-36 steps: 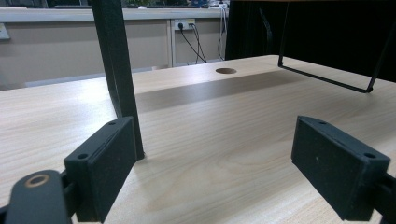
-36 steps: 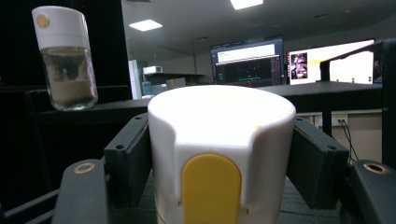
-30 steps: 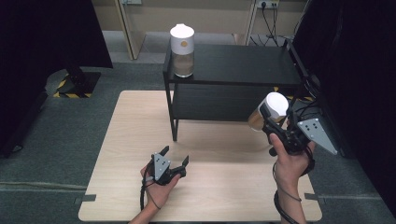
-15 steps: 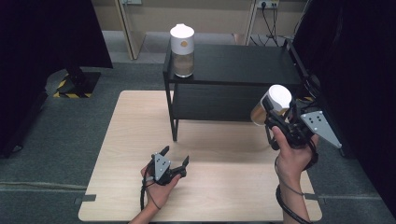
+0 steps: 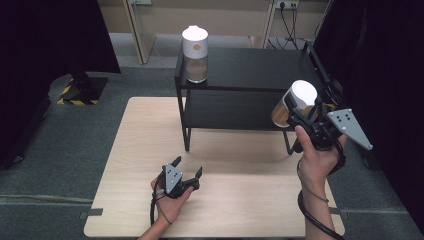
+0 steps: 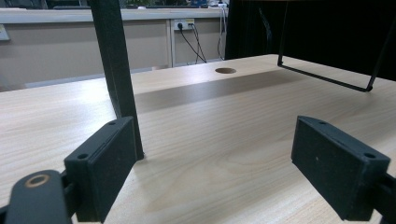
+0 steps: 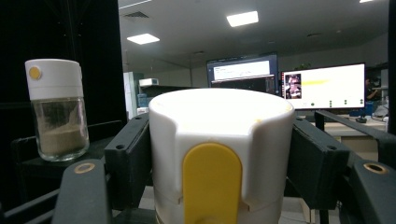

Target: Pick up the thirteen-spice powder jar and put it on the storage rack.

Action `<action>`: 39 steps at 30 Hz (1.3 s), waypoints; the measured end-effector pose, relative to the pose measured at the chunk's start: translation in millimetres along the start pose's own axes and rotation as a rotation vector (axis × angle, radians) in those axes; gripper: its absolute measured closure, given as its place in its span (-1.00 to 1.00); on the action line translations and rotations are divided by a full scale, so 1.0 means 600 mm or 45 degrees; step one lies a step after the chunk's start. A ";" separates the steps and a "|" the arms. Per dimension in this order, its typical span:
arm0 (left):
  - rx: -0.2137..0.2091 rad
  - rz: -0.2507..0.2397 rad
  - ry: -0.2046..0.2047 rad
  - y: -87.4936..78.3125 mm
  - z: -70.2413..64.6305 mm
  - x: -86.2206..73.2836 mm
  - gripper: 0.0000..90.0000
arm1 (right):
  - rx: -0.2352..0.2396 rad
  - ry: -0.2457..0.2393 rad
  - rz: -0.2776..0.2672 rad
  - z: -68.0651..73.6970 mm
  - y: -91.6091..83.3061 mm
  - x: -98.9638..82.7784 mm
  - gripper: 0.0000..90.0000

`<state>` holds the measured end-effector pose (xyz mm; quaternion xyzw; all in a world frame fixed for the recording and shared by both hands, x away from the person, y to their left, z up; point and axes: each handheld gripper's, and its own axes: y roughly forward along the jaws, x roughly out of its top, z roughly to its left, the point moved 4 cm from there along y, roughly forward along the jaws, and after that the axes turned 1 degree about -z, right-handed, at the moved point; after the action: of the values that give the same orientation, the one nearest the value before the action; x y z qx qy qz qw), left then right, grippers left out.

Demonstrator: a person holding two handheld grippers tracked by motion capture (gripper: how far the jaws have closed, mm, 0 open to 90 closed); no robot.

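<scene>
My right gripper is shut on a white-capped glass jar with brown powder in it, held in the air by the right end of the black shelf. In the right gripper view both pads press the jar's white cap, which has a yellow button. A second jar of the same kind stands upright on the shelf's top at its left end, and is also in the right gripper view. My left gripper rests open on the wooden table, with nothing between its pads.
The shelf's black front leg stands just ahead of the left gripper. A thin black wire foot of the shelf rests on the table farther right. A round hole is in the tabletop. Dark curtains flank the table.
The right gripper has risen with the jar and come closer to the shelf's top level. The left gripper has kept still.
</scene>
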<state>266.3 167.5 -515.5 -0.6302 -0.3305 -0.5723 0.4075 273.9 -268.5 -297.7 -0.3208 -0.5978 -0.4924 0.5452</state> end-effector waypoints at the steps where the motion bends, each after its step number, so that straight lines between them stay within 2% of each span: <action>1: 0.000 0.001 0.000 0.000 0.000 0.000 -0.69 | -0.001 -0.002 0.001 0.000 0.001 0.002 -0.31; 18: -0.002 0.002 0.006 0.000 0.000 0.000 -0.69 | -0.017 0.005 -0.019 -0.006 0.023 0.030 -0.31; 39: -0.003 0.002 0.007 0.000 0.000 0.000 -0.69 | -0.057 -0.030 -0.027 -0.014 0.062 0.081 -0.31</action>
<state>266.2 167.7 -515.3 -0.6292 -0.3283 -0.5742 0.4081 301.4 -272.2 -242.2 -0.3323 -0.5965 -0.5076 0.5255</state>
